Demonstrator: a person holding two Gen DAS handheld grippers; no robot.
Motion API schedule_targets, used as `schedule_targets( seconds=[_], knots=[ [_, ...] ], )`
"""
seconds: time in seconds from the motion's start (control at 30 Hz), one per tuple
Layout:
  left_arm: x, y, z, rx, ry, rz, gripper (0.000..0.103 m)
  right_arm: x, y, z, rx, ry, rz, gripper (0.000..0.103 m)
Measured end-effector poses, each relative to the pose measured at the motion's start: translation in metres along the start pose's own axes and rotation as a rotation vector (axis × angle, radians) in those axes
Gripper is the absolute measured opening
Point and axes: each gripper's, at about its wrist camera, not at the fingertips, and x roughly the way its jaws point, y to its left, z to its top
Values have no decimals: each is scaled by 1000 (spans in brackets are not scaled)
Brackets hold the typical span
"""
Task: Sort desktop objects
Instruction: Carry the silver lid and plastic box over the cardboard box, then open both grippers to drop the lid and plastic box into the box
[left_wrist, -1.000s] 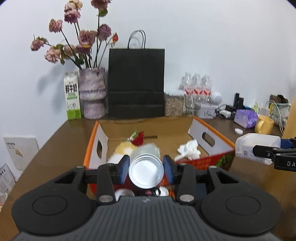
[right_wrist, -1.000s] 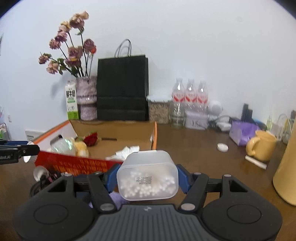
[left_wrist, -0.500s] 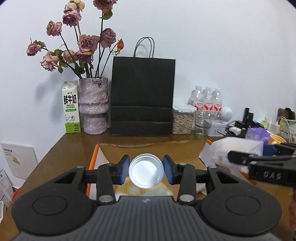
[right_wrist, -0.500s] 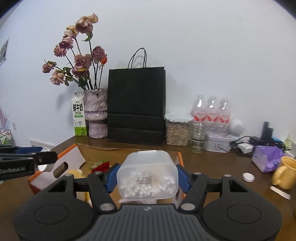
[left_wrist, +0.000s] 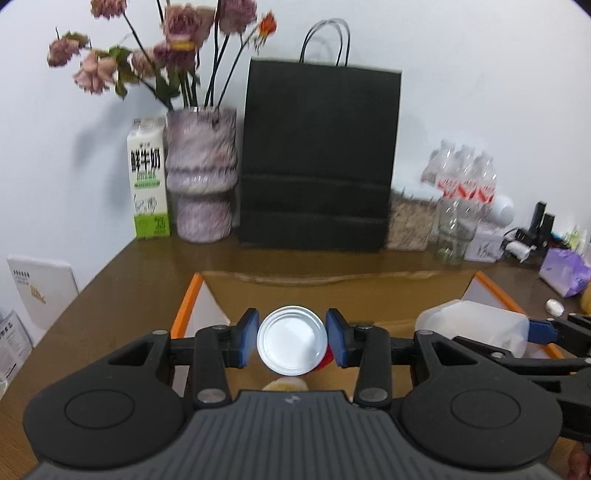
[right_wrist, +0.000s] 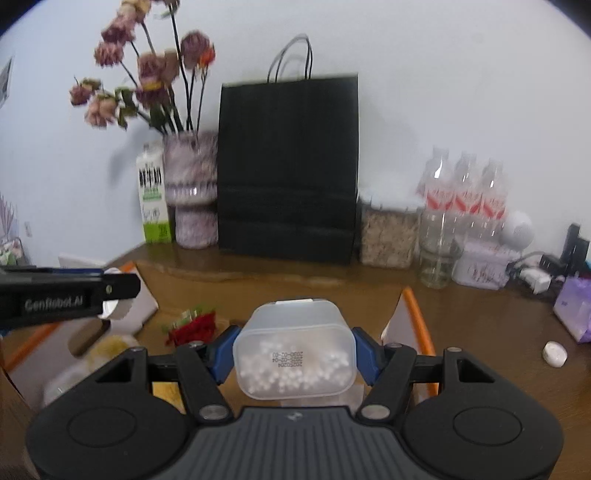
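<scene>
Both grippers now hang farther over the cardboard box (right_wrist: 413, 314) than before. Left gripper (left_wrist: 291, 341) clamps a silver-bottomed can (left_wrist: 291, 345), right gripper (right_wrist: 293, 356) a translucent tub (right_wrist: 293, 354) of white beads; a red rose (right_wrist: 194, 326) lies in the box

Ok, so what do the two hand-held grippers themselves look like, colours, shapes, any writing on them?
Both match: the left hand-held gripper and right hand-held gripper have black angular linkage arms with silver pivot pins, blue pads on the fingers, two round black discs and a ribbed grey body. Seen side-on from the right wrist view, the left one carries blurred white lettering. No cables or sleeves show.
</scene>
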Motion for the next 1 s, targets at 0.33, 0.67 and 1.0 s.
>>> schedule_targets(
  seconds=[0.33, 0.67, 1.0],
  knots=[
    [7, -6, -8, 42, 14, 25, 47, 3, -4, -8, 27, 7, -9, 64],
    [-7, -11, -3, 35, -62, 45, 103, -16, -4, -4, 31, -54, -19, 103],
    [-10, -11, 0, 23, -66, 44, 103, -23, -4, -3, 38, -60, -18, 103]
  ],
)
